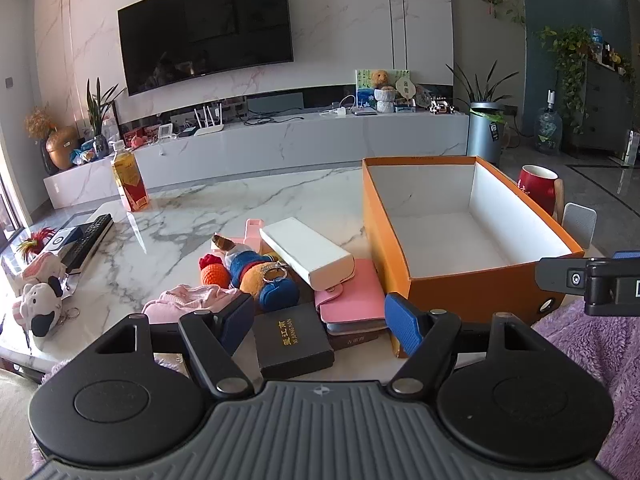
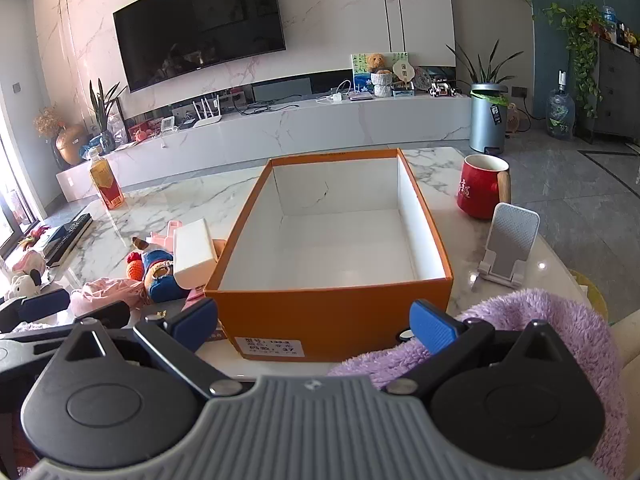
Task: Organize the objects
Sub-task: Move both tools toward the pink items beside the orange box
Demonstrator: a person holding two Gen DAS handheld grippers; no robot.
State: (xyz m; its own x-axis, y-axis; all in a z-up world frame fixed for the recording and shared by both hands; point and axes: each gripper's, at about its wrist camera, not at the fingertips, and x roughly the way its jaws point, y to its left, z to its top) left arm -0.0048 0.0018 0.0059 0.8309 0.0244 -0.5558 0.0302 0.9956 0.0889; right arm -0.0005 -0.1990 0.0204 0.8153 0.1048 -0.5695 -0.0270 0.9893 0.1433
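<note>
A: Left gripper (image 1: 320,322) nearest, jaws apart, empty, over the black box (image 1: 294,340) at the table edge. Right gripper (image 2: 312,326) also apart, facing the orange box (image 2: 332,312).

B: Orange box empty?

A: Yes. Clutter lies just left of it. Best guess: square up on the black box, pinch its short sides, lift clear of the pink wallet (image 1: 352,294).

Left tongs (image 1: 320,324) spread wide, nothing between the blue pads, held low and level. Right tongs (image 2: 314,322) same: wide apart, empty, level, purple fuzzy sleeve (image 2: 540,328) behind right pad.
</note>
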